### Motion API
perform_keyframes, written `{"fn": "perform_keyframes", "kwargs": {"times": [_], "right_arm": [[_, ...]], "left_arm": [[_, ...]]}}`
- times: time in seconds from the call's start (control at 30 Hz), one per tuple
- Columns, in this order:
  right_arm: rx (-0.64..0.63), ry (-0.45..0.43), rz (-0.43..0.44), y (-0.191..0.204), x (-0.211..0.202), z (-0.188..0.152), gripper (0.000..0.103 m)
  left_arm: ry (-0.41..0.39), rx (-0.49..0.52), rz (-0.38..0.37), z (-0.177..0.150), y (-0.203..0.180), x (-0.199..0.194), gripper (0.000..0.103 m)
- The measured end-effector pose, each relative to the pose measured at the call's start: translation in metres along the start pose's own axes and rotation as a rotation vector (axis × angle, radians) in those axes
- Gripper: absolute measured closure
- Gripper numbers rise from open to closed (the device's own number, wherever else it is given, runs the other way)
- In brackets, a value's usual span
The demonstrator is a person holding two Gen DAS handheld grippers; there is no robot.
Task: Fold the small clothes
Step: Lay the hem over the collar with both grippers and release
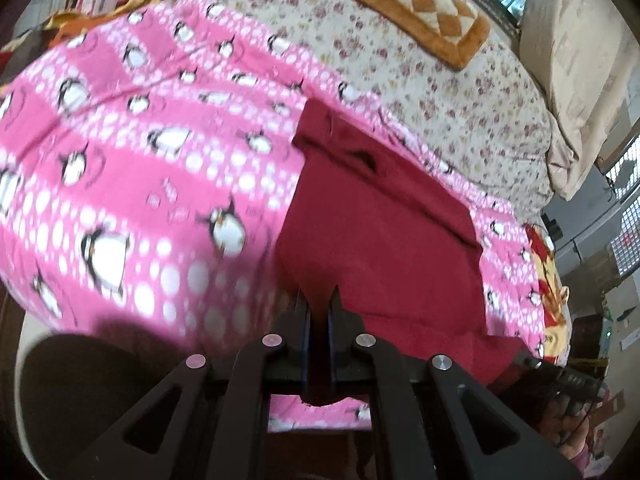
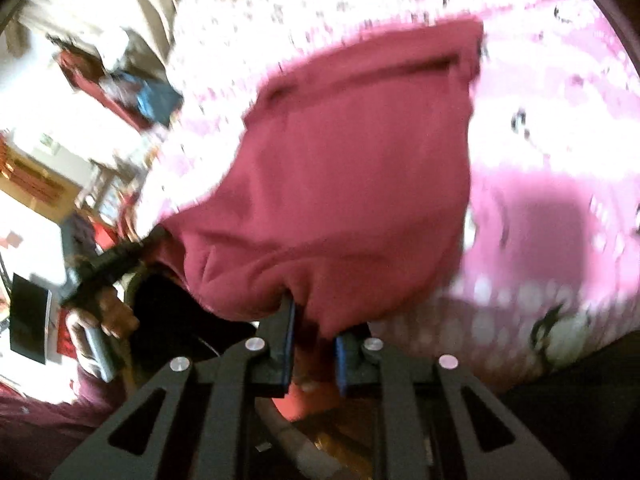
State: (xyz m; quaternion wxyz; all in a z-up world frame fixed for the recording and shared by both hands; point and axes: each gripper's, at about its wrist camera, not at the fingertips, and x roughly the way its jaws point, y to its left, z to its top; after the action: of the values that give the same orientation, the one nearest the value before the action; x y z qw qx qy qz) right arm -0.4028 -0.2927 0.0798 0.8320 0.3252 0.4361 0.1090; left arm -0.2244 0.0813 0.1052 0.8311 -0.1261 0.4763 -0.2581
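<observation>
**Both grippers pinching the red garment's near edge**

I see my left gripper [image 1: 319, 300] with jaws nearly together, clamped on the near edge of the dark red garment [image 1: 384, 248]. My right gripper [image 2: 314, 332] has its jaws closed on bunched fabric of the same garment [image 2: 340, 168]. The garment lies on a pink penguin-print blanket [image 1: 132, 152], over a floral bedsheet [image 1: 420, 92]. A checkered mat [image 1: 416, 8] sits farther back. The right view is badly blurred.

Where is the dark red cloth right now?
The dark red fabric garment lies on the pink penguin-print blanket, right of centre in the left wrist view, with its near edge pinched in both the left gripper and the right gripper.
</observation>
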Motion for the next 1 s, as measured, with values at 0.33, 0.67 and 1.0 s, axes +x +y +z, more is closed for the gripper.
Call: {"fn": "perform_keyframes", "kwargs": {"times": [0.33, 0.67, 1.0], "right_arm": [[0.038, -0.222, 0.003, -0.003, -0.015, 0.104, 0.087], [0.148, -0.252, -0.085, -0.058, 0.037, 0.206, 0.087], [0.358, -0.214, -0.068, -0.132, 0.087, 0.249, 0.078]], "left_arm": [[-0.095, 0.027, -0.011, 0.091, -0.034, 0.034, 0.103], [-0.061, -0.025, 0.023, 0.176, -0.046, 0.135, 0.103], [0.013, -0.072, -0.027, 0.204, -0.021, 0.209, 0.103]]}}
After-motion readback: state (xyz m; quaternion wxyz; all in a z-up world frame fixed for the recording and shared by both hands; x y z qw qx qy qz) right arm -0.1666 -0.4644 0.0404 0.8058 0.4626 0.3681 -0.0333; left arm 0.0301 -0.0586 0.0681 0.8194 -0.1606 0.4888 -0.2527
